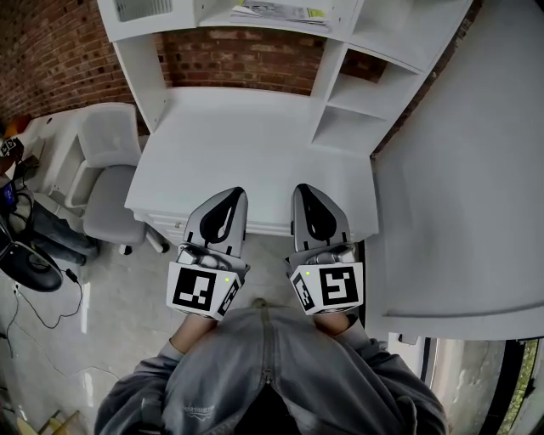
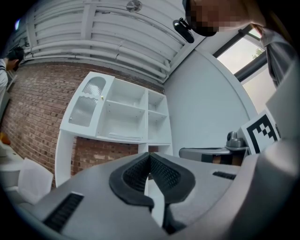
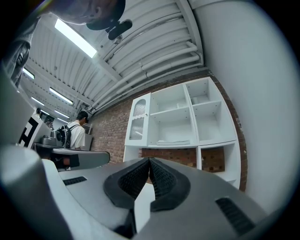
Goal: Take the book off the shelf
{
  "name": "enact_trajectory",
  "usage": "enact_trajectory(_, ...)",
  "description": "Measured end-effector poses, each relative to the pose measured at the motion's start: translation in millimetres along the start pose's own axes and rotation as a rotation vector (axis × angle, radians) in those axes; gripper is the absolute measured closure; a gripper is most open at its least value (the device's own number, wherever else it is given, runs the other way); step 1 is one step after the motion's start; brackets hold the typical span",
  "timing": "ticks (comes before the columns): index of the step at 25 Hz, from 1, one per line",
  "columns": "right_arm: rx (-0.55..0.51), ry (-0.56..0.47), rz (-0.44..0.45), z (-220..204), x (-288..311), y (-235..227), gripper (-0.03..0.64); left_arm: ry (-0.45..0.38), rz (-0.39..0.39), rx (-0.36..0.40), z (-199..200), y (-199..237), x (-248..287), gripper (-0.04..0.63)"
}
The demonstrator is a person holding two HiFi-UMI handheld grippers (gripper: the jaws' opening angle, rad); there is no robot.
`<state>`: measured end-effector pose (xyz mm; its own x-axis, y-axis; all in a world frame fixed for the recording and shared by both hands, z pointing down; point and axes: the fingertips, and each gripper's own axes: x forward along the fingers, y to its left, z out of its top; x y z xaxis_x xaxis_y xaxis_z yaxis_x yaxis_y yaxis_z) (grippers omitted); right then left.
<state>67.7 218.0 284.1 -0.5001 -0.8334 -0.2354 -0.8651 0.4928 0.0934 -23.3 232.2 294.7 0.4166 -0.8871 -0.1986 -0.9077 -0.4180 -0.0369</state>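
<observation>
A flat book (image 1: 276,12) lies on the middle shelf of a white hutch (image 1: 342,95) that stands on a white desk (image 1: 246,157) against a brick wall. It also shows as a thin pale book (image 2: 125,136) in the left gripper view and as the same book (image 3: 174,141) in the right gripper view. My left gripper (image 1: 237,193) and right gripper (image 1: 303,188) hang side by side over the desk's front edge, well short of the shelf. Both point at the hutch and tilt slightly up. The left gripper (image 2: 149,155) is shut and empty. The right gripper (image 3: 149,160) is shut too, holding nothing.
A grey office chair (image 1: 106,183) stands left of the desk. A broad white wall (image 1: 476,170) closes the right side. Cables (image 1: 38,314) trail on the floor at the lower left. A person with a backpack (image 3: 77,133) stands far off to the left.
</observation>
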Motion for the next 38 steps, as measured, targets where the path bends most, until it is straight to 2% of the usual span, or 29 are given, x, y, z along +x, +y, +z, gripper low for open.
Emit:
enact_trajectory(14, 0.026, 0.009, 0.007, -11, -5, -13, 0.591, 0.02, 0.035, -0.007, -11, -1, 4, 0.589)
enact_trajectory(24, 0.015, 0.016, -0.017, -19, -6, -21, 0.591, 0.014, 0.01, -0.017, -18, -1, 16, 0.589)
enact_trajectory(38, -0.007, 0.014, -0.038, -27, 37, -49, 0.591, 0.016, -0.018, -0.013, -27, 24, 67, 0.589)
